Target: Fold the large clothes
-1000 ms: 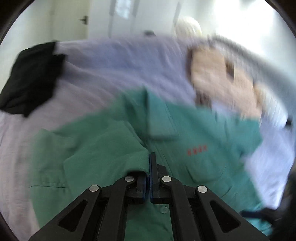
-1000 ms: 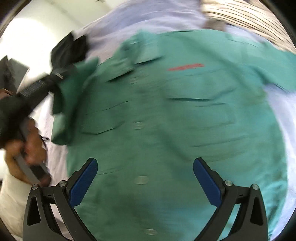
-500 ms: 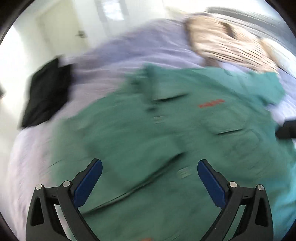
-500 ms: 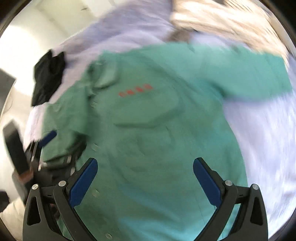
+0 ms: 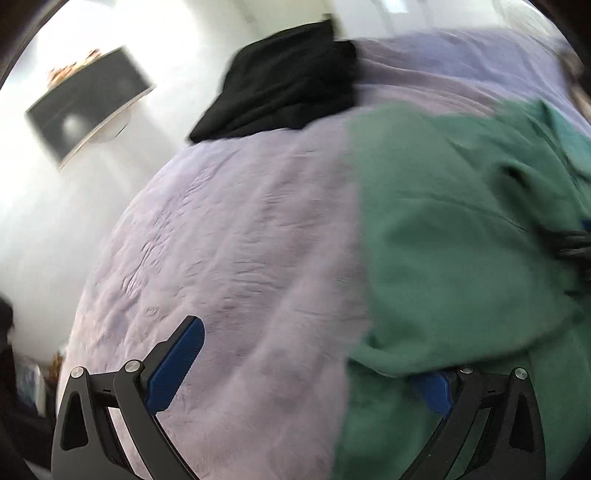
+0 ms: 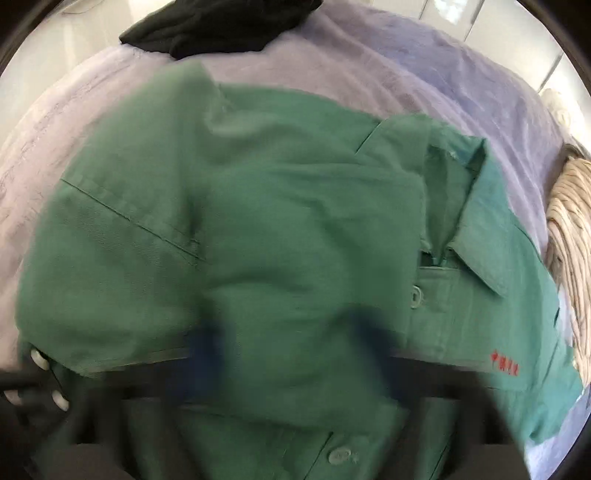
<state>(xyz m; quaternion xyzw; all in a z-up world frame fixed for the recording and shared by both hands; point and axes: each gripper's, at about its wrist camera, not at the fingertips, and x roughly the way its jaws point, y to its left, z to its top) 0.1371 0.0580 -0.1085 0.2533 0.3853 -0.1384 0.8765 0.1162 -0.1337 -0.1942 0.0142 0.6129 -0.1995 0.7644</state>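
Observation:
A large green button-up shirt (image 6: 295, 236) with small red lettering lies on the lilac bedsheet (image 5: 240, 240), one sleeve folded across its front. My left gripper (image 5: 306, 376) is open wide at the shirt's left edge (image 5: 424, 258). Its left finger rests over bare sheet and its right finger is half hidden under the green hem. My right gripper (image 6: 290, 350) points steeply down over the folded sleeve. It is motion-blurred and its jaws are closing, with green cloth between them; I cannot see the pads pressing. It also shows as a dark shape at the far right (image 5: 576, 243) of the left wrist view.
A black garment (image 5: 288, 85) lies at the far end of the bed, also visible from the right wrist (image 6: 221, 26). A beige striped garment (image 6: 569, 236) lies to the shirt's right. A dark framed panel (image 5: 88, 107) stands past the bed's left side.
The left gripper let go of the sleeve, opened wide and swung to the shirt's left edge. The right gripper dropped over the folded sleeve and its jaws narrowed.

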